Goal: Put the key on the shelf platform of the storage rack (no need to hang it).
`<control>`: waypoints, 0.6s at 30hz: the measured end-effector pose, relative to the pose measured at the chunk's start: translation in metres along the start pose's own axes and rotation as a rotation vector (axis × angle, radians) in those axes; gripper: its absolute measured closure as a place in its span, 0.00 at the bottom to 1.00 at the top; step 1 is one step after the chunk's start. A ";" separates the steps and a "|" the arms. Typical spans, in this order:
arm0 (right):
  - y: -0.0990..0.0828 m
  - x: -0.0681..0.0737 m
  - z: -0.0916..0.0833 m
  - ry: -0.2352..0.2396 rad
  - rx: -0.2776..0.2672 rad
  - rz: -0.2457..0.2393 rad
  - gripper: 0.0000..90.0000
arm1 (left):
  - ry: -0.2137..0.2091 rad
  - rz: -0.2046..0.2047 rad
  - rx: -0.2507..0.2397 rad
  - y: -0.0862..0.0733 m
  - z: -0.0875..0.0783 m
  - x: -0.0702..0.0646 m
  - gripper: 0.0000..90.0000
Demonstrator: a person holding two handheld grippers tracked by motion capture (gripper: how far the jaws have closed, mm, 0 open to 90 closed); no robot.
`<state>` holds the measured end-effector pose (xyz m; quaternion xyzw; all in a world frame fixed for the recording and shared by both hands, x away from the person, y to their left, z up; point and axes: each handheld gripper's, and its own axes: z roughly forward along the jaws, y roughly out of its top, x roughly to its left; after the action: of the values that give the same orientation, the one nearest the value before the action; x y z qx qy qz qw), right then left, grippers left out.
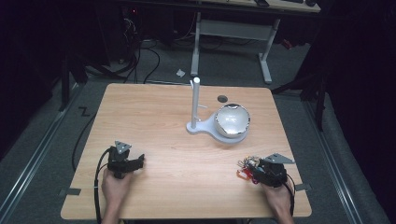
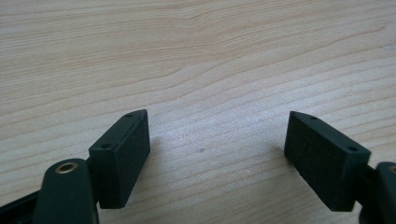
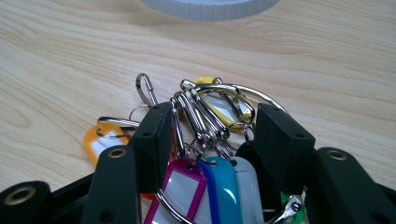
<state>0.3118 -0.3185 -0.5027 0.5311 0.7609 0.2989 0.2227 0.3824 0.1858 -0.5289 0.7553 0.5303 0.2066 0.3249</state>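
The bunch of key tags point(image 3: 205, 140) lies on the table point(image 1: 177, 140) directly between the spread jaws of the right claw point(image 3: 212, 135); left claw point(image 2: 217, 149) spread, far away.

The counter point(image 1: 163, 116) is pale matt wood grain. Key tags point(image 3: 219, 182) look glossy plastic on shiny metal rings point(image 3: 201, 116); the bowl point(image 1: 232, 120) gleams like polished metal.
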 end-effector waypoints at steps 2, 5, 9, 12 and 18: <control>0.000 0.000 0.003 -0.004 0.008 -0.007 0.53 | 0.000 0.000 0.000 0.000 0.000 0.000 0.25; 0.001 0.000 0.006 -0.008 0.005 -0.011 0.54 | 0.000 0.000 0.000 0.000 0.000 0.000 0.25; 0.001 0.002 0.009 -0.025 0.008 -0.052 0.56 | 0.000 0.000 0.000 0.000 0.000 0.000 0.25; 0.002 0.002 0.009 -0.028 0.004 -0.063 0.57 | 0.000 0.000 0.000 0.000 0.000 0.000 0.25; 0.002 0.004 0.010 -0.011 -0.004 -0.096 0.68 | 0.000 0.000 0.000 0.000 0.000 0.000 0.25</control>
<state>0.3182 -0.3116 -0.5091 0.4950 0.7837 0.2866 0.2422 0.3824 0.1857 -0.5289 0.7553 0.5303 0.2068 0.3249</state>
